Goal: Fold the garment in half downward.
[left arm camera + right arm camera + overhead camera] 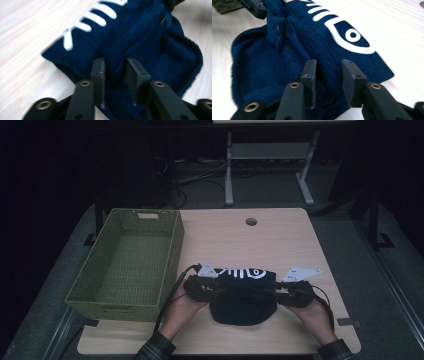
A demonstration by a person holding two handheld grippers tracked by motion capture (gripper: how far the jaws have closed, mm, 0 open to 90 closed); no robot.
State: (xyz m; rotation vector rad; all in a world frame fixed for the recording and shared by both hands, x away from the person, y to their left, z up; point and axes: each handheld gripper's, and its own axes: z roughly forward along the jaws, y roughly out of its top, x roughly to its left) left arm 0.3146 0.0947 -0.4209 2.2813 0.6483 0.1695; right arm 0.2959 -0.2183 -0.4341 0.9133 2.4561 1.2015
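Dark room behind hides much. One blue hat (243,299) lies near the desk's (280,240) front edge, its middle covered. Left gripper (114,72) and right gripper (329,75) stand open, cloth between. One green basket (127,262) sits left.

Black two-jaw grippers (207,289) with brass-ringed screws; sleeves (156,348) seemingly plaid.

Navy knit beanie (243,296), white fishbone print, lying bunched on table.
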